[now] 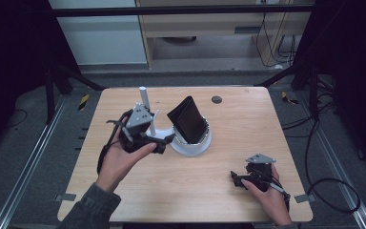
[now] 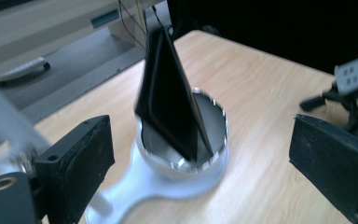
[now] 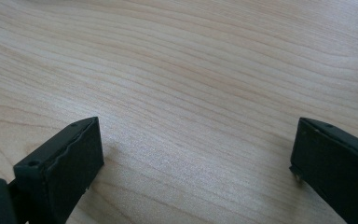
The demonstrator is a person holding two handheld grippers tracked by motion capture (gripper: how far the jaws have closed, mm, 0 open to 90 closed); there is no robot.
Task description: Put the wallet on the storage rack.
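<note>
A black folded case [image 1: 188,119] stands tilted in a shiny metal cup [image 2: 219,135], which sits in a white holder [image 1: 190,147] on the wooden table [image 1: 248,124]. A pale upright post [image 1: 144,98] rises from the holder's left end. My left gripper [image 1: 164,140] hovers just left of the cup, open, its jaws wide on either side of the cup and the case [image 2: 170,93] without touching them. My right gripper [image 1: 236,179] rests low over bare wood at the front right, open with nothing between its jaws [image 3: 196,158].
A small dark round disc [image 1: 216,99] is set in the table near its far edge. Cables trail on the floor to the right of the table. Black frame legs stand at the far corners.
</note>
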